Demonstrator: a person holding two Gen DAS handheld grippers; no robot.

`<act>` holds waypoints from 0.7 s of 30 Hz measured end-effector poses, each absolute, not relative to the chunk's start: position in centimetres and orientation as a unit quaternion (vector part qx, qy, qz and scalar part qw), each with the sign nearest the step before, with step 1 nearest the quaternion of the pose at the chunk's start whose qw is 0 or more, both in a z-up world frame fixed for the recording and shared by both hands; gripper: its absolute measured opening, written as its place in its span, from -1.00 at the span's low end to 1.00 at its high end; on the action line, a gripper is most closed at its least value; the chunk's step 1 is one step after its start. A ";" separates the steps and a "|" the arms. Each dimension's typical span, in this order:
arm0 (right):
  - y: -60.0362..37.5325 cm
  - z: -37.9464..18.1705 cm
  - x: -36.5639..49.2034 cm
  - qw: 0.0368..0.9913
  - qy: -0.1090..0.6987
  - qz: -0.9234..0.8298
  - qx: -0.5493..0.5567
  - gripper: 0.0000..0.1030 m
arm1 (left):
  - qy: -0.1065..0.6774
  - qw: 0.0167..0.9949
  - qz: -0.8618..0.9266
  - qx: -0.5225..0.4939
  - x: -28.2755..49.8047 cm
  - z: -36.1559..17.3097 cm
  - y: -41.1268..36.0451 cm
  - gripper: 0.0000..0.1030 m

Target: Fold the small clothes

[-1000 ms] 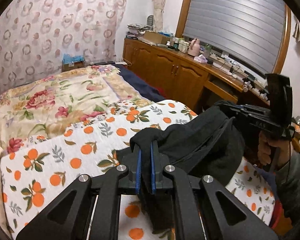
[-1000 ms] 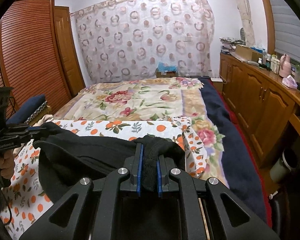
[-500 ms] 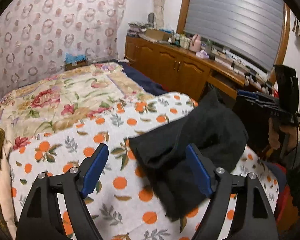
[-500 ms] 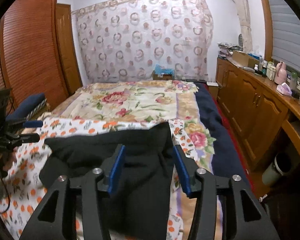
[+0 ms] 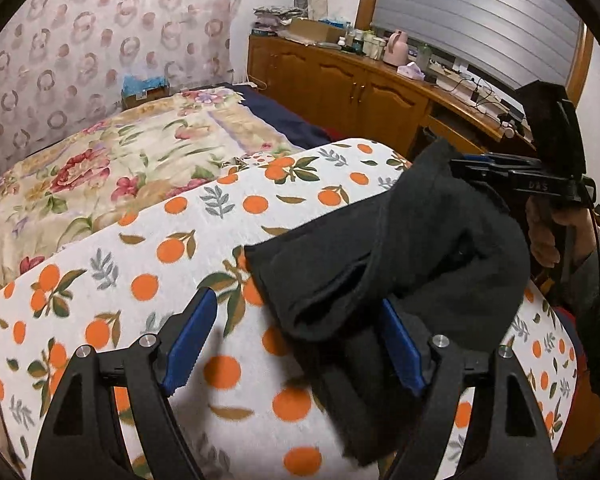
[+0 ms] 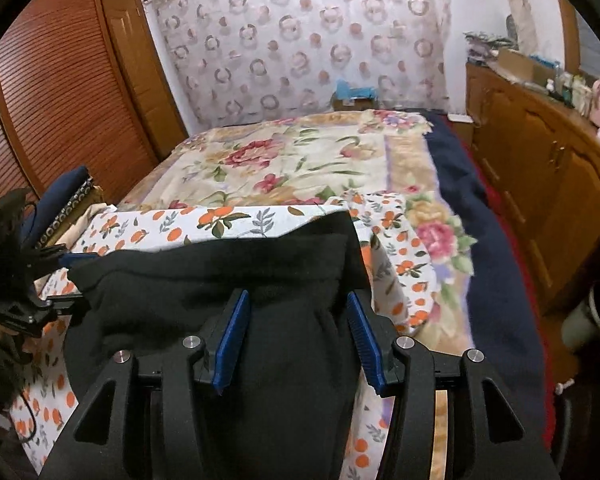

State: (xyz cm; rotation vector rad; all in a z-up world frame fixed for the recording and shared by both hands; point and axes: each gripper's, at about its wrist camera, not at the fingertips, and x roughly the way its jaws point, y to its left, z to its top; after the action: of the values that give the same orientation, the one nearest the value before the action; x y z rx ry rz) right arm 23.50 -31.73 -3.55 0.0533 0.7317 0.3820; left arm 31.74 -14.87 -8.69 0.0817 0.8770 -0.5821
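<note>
On the orange-print blanket [image 5: 204, 236] lies the black garment [image 5: 400, 264], my left gripper [image 5: 296, 344] and right gripper [image 6: 296, 336] both wide apart, gripping nothing.

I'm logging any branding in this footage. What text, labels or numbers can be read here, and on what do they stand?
"D&S", or close to it, partly blurred: embossed on the side of the right gripper, seen in the left wrist view.
Boxes and bottles on the wooden sideboard: any labels too small to read.
Black garment, orange-print blanket: no text visible.
</note>
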 end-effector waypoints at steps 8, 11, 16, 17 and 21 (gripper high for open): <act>-33.4 -3.7 22.5 0.944 0.309 0.111 0.025 -0.89 | 0.406 0.880 -0.244 0.030 33.4 -8.3 -14.8 0.56; -33.7 -4.4 22.9 0.938 0.328 0.104 0.027 -0.89 | 0.414 0.880 -0.232 0.009 33.9 -8.6 -14.2 0.56; -33.4 -4.5 22.9 0.935 0.338 0.104 0.019 -0.88 | 0.445 0.861 -0.246 0.004 34.2 -9.9 -14.6 0.56; -33.5 -4.3 23.0 0.935 0.338 0.104 0.020 -0.88 | 0.454 0.854 -0.253 0.002 34.3 -10.3 -14.8 0.56; -32.9 -3.7 23.2 0.936 0.334 0.105 0.016 -0.88 | 0.447 0.854 -0.267 0.008 34.1 -10.2 -15.7 0.45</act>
State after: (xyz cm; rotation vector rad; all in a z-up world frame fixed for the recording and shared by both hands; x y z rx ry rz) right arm 23.23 -32.91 -3.67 0.0320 0.6830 0.2148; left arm 34.15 -15.72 -10.21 0.0164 0.9395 -0.5626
